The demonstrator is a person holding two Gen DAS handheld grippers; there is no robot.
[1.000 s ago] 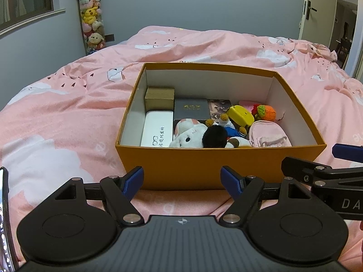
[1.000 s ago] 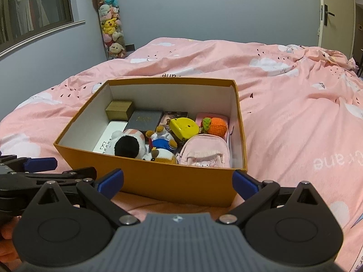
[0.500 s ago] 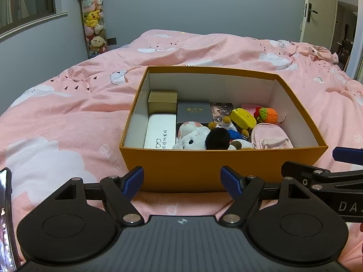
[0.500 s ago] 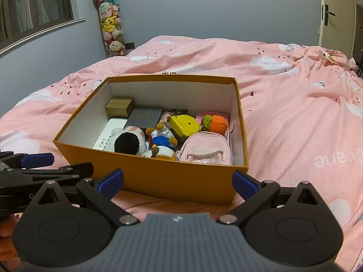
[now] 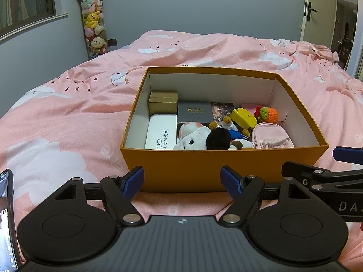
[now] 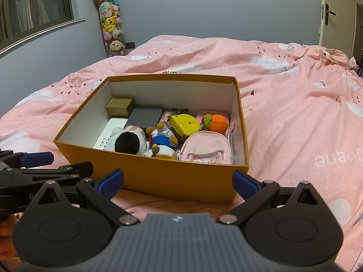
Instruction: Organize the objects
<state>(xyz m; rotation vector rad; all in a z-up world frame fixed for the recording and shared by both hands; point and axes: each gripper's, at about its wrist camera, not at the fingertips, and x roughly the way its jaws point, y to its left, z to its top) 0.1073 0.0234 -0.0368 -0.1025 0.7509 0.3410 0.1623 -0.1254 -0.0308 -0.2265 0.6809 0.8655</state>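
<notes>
An orange box (image 5: 223,170) sits on a pink quilt (image 5: 68,117), just ahead of both grippers. The left gripper (image 5: 182,179) has its jaws spread wide with nothing between them; the box's near wall fills the gap beyond the blue tips, close but not touching as far as the view shows. The right gripper (image 6: 178,179) is likewise wide apart and empty, facing the same near wall at a slant, with the box's right corner just past its right tip. The two grippers stand side by side, each showing at the edge of the other's view.

Inside the box, from left to right in the left wrist view: a white case (image 5: 161,132) lies along the left wall, with a tan box (image 5: 163,103) behind it at the back. Next comes a dark box (image 5: 194,112), and in front of it a white plush (image 5: 192,139) with a black patch, pressed against the near wall. A small doll (image 5: 231,128) in blue lies beside the plush. Behind it a photo card (image 5: 221,111) lies flat, partly covered by a yellow toy (image 5: 244,117). To the right sits an orange knit fruit (image 5: 268,114), and in front of it a pink pouch (image 5: 271,136) against the near wall.

At the far left edge of the left wrist view a phone (image 5: 6,215) shows, and a column of plush toys (image 5: 94,22) stands against the wall behind the bed
</notes>
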